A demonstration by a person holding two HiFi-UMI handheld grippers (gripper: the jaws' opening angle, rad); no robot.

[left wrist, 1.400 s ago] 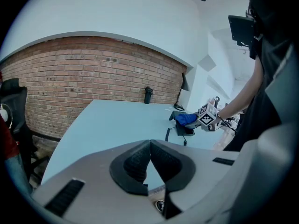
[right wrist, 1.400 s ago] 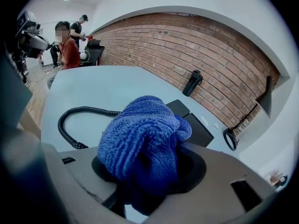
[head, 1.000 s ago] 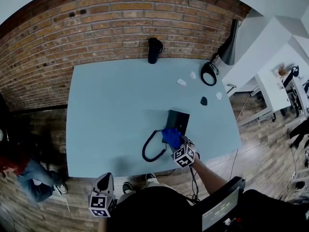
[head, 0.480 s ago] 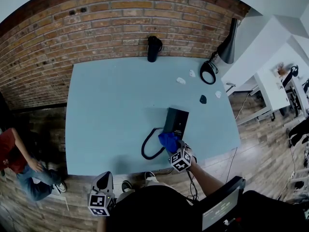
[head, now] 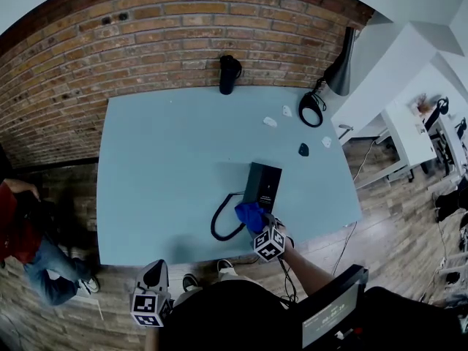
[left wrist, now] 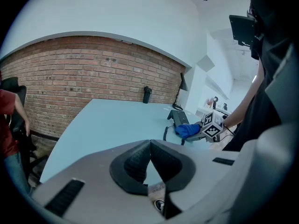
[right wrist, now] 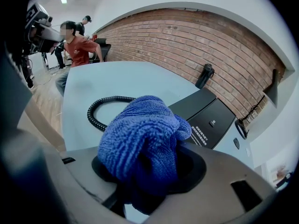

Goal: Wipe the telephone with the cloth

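Left tongs (head: 156, 273) sit nearest, low by the body and off the near edge of the surface (head: 168, 159); in the left gripper view (left wrist: 150, 143) the pads meet at the tips, clenched on nothing. Right tongs (head: 257, 227) are over the near right part of the surface, clamped on the cloth (head: 250, 214). In the right gripper view the tongs (right wrist: 145, 171) have the blue cloth (right wrist: 140, 139) bunched up between them and bulging forward. The cloth is at the near end of the telephone (head: 263, 185); actual contact not clear. The telephone is black and flat, lying right of the surface's centre, long axis running away from the person. Its coiled cord (head: 219, 221) loops out to the left, just beside the cloth. Further back on the right are a small dark object (head: 303, 149) and a few white scraps (head: 270, 121). At the far edge a black bottle (head: 229, 74) stands upright against the brick wall (head: 146, 35). A person in a red top (head: 14, 232) is off to the left, beyond the surface.
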